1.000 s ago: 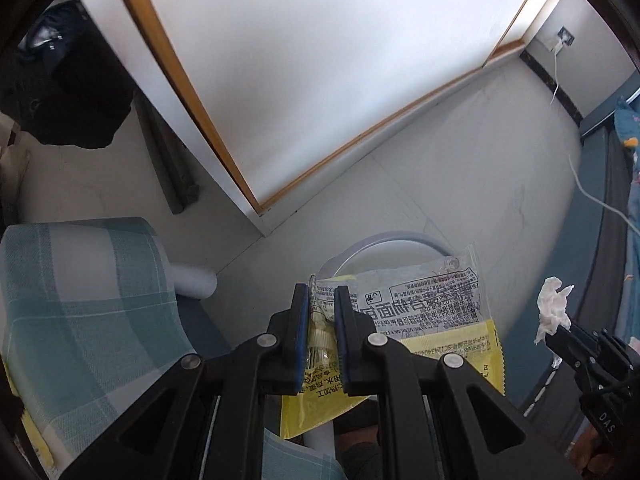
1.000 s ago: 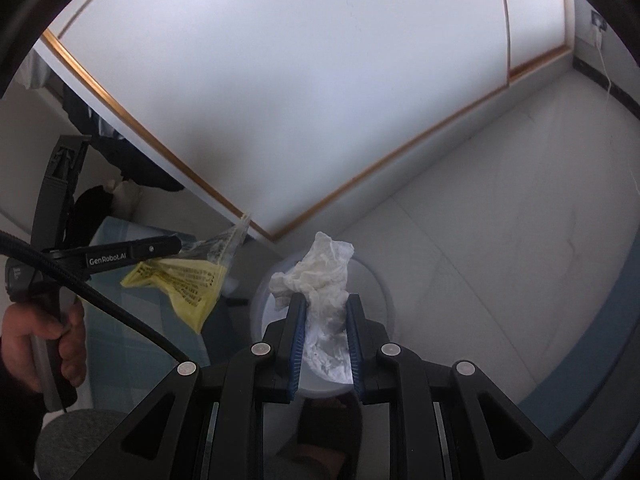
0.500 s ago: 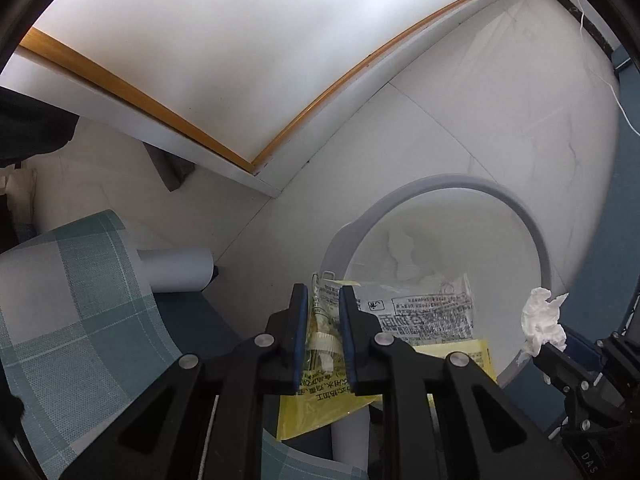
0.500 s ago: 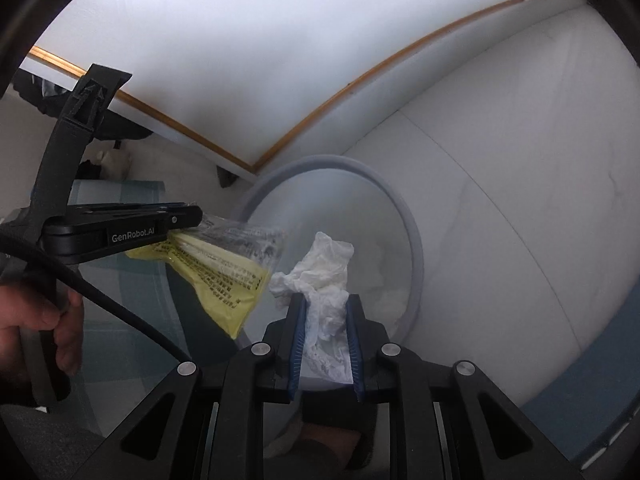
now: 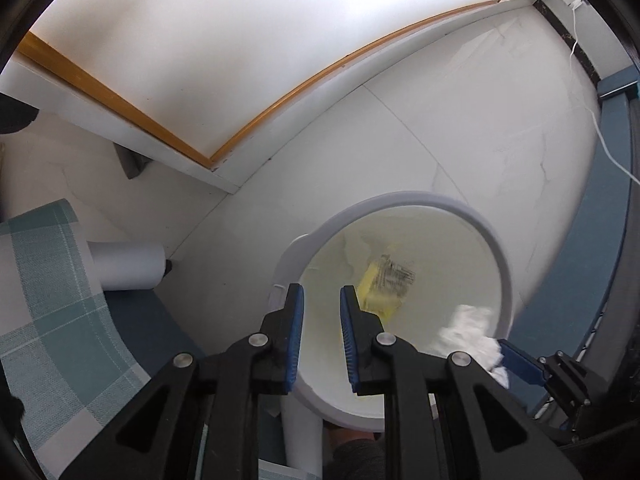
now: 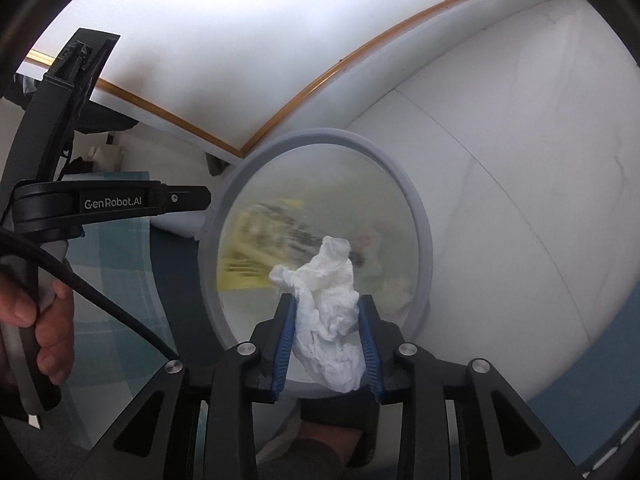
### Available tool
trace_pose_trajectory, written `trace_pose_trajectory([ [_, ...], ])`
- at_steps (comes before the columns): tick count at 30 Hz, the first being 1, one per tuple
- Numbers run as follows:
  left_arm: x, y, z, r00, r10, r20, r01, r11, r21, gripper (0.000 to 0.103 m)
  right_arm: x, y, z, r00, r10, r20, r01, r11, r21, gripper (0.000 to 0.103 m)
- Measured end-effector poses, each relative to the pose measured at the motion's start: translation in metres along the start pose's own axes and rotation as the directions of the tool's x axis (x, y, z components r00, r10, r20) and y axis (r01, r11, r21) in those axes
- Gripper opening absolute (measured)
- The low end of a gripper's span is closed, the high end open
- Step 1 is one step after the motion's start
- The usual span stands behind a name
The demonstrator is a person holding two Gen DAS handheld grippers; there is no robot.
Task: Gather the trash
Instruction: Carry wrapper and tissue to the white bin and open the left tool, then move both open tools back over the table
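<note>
A round white bin (image 5: 480, 216) stands on the pale floor under both grippers. My left gripper (image 5: 320, 292) points straight down over its near rim, open, with nothing between its blue pads. The yellow printed wrapper (image 5: 384, 284) is blurred inside the bin, loose from the gripper. My right gripper (image 6: 326, 300) hangs over the bin (image 6: 416, 208) with its jaws opening. The crumpled white tissue (image 6: 332, 276) still sits loosely between its pads. In the right wrist view the wrapper (image 6: 256, 248) shows inside the bin, and the left gripper (image 6: 200, 200) reaches in from the left.
A white table top with a wooden edge (image 5: 200, 40) fills the far side. A teal checked cloth (image 5: 48, 300) and a white cylinder (image 5: 124, 266) lie left of the bin. A dark blue strip (image 5: 580, 280) and a white cable (image 5: 600, 140) run along the right. A hand (image 6: 52, 320) grips the left handle.
Both grippers came down over the bin. The left gripper let go of the yellow wrapper, which dropped in. The right jaws spread apart around the tissue.
</note>
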State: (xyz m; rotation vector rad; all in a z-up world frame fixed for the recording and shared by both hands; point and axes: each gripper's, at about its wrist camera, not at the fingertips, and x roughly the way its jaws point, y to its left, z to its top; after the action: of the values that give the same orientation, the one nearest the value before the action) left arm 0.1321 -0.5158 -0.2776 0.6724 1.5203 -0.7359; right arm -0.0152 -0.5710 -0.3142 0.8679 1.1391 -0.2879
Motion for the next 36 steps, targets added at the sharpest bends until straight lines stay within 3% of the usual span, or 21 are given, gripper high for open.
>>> trace_pose_trajectory([
  [3, -0.004, -0.003, -0.002, 1.000, -0.008, 0.003, 0.008, 1.000, 0.015, 0.027, 0.002, 0.000, 0.001, 1.000, -0.001, 0.004, 0.001, 1.000, -0.005, 0.046],
  [5, -0.008, -0.004, -0.005, 1.000, -0.013, 0.015, 0.013, 1.000, 0.018, 0.049, 0.003, 0.000, 0.001, 1.000, -0.007, 0.006, 0.007, 1.000, -0.010, 0.049],
  [7, -0.014, -0.002, -0.007, 0.999, -0.006, 0.032, 0.005, 1.000, 0.023, 0.059, 0.000, -0.001, 0.000, 1.000, -0.009, 0.009, 0.009, 1.000, -0.009, 0.052],
  [15, -0.047, 0.006, -0.032, 0.995, -0.003, 0.100, 0.002, 1.000, 0.012, 0.069, -0.026, 0.003, -0.008, 0.999, -0.018, 0.048, 0.019, 1.000, -0.016, 0.053],
  [23, -0.088, 0.028, -0.062, 0.980, 0.034, 0.194, -0.023, 0.998, -0.060, 0.072, -0.072, 0.020, -0.010, 0.986, -0.019, 0.165, 0.026, 0.999, -0.040, 0.056],
  [29, -0.135, 0.043, -0.093, 0.938, 0.104, 0.331, -0.062, 0.989, -0.136, 0.073, -0.118, 0.045, -0.011, 0.961, -0.003, 0.277, 0.031, 0.995, -0.095, 0.063],
  [36, -0.195, 0.069, -0.133, 0.865, 0.178, 0.469, -0.060, 0.965, -0.256, 0.077, -0.176, 0.083, -0.022, 0.914, 0.013, 0.406, 0.065, 0.982, -0.179, 0.071],
])
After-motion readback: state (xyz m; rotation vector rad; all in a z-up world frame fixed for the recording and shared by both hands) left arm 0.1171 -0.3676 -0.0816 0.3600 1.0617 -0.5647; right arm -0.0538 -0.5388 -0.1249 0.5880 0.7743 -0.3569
